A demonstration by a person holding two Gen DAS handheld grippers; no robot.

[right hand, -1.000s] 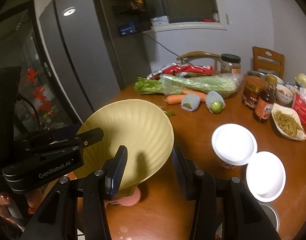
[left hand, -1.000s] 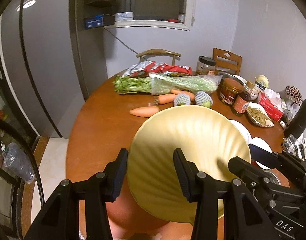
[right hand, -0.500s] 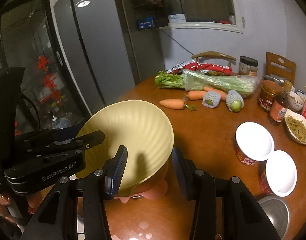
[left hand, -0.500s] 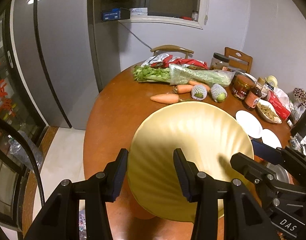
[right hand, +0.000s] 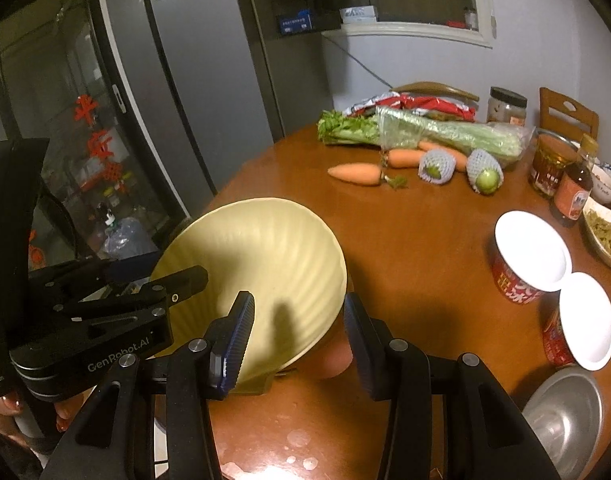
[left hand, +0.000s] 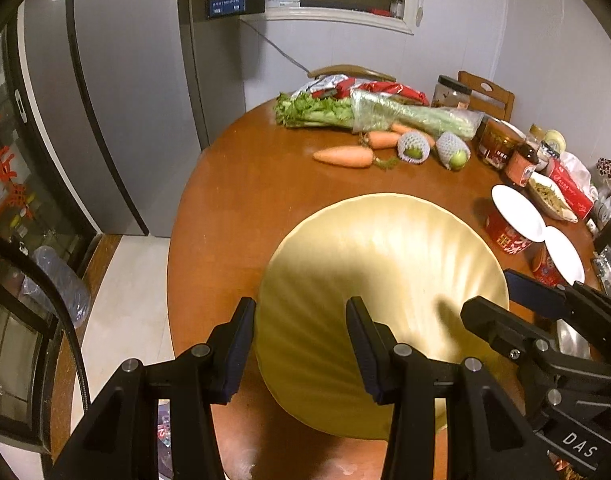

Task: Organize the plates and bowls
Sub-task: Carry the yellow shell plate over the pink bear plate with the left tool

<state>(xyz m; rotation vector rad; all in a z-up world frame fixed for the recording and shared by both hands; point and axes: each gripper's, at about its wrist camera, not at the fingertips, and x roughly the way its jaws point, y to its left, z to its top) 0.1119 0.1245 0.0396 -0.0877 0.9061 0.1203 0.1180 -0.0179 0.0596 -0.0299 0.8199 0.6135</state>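
Note:
A large pale yellow ribbed bowl (left hand: 385,272) hangs tilted over the near part of the round wooden table (left hand: 245,200). My left gripper (left hand: 300,304) straddles the bowl's left rim, one finger inside and one outside, shut on it. My right gripper (right hand: 298,298) straddles the opposite rim of the bowl (right hand: 257,248) in the same way and is shut on it. Each view shows the other gripper: the right gripper (left hand: 497,300) and the left gripper (right hand: 185,280). Something pink (right hand: 333,360) peeks from under the bowl's low edge; what it is I cannot tell.
Carrots (left hand: 343,157), celery (left hand: 385,114), two netted fruits (left hand: 413,148) and jars lie at the far side. Two red cups with white lids (right hand: 529,248), a food dish (right hand: 605,232) and a steel bowl (right hand: 561,412) stand at the right. A grey fridge (left hand: 117,100) stands left.
Both grippers have carried the yellow bowl lower and back toward the table's near left edge. The vegetables now look farther away. The bowl sits the same between the fingers.

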